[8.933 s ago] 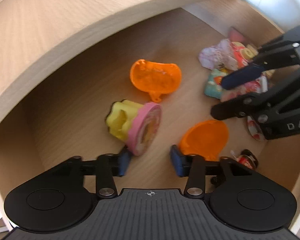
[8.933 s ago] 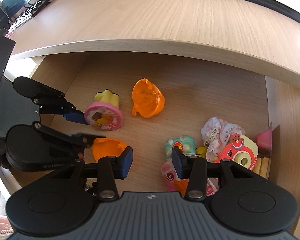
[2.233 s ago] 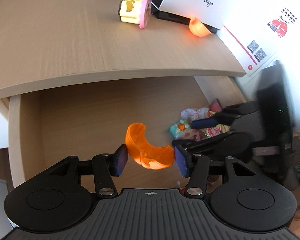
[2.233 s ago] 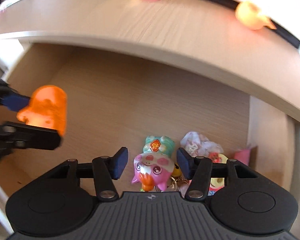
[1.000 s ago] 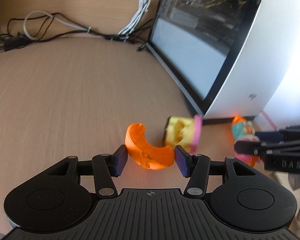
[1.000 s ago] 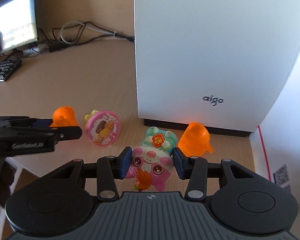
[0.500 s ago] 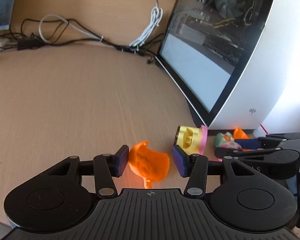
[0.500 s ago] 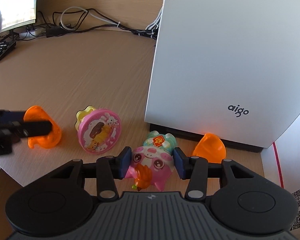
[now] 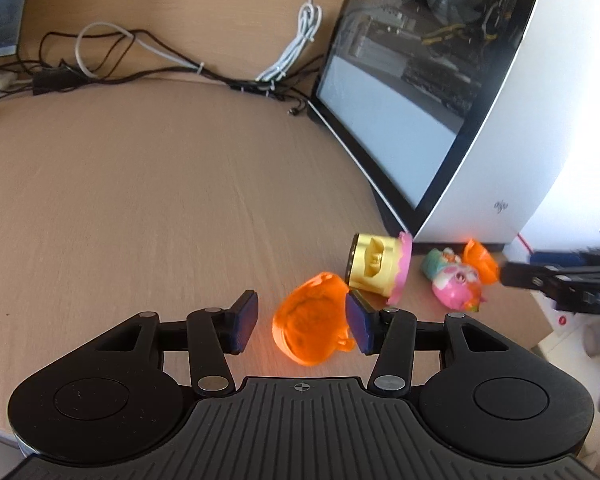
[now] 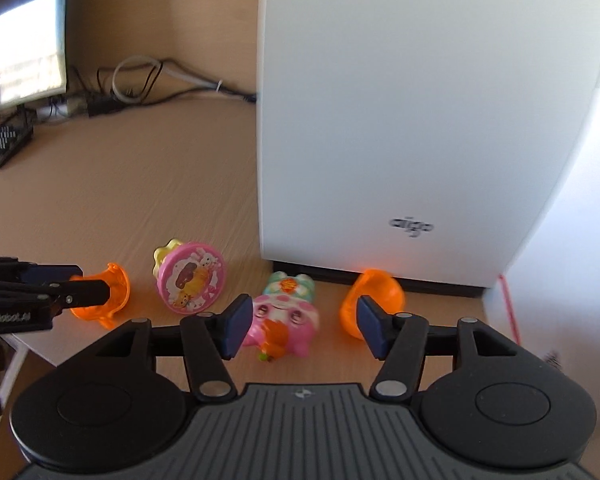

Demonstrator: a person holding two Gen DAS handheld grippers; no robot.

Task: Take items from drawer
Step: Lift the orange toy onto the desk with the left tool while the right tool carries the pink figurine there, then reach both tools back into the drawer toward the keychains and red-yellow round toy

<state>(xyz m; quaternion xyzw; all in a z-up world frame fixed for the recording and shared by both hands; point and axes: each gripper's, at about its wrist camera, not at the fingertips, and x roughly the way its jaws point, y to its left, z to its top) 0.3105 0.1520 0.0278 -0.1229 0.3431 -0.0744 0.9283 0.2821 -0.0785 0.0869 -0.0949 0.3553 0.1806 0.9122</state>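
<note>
Right gripper (image 10: 298, 326) jaws opening, pads clear of the pink pig toy (image 10: 282, 326) lying between them on the desk (image 10: 140, 184). Left gripper (image 9: 302, 328) wide, orange shell (image 9: 310, 328) between its pads, contact at the right pad unclear. At 12 the white PC case (image 10: 420, 120) reads "aigo". Second orange shell (image 10: 374, 296) at 2, pink-lidded toy (image 10: 190, 278) at 10. Desk edge near at 6, open desk at 11

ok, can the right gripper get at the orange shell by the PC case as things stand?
Probably yes. The orange shell lies on the desk just past the right gripper's outer finger, nothing over it. The jaws are opening, with the pink pig lying between them, so it must shift sideways first.
</note>
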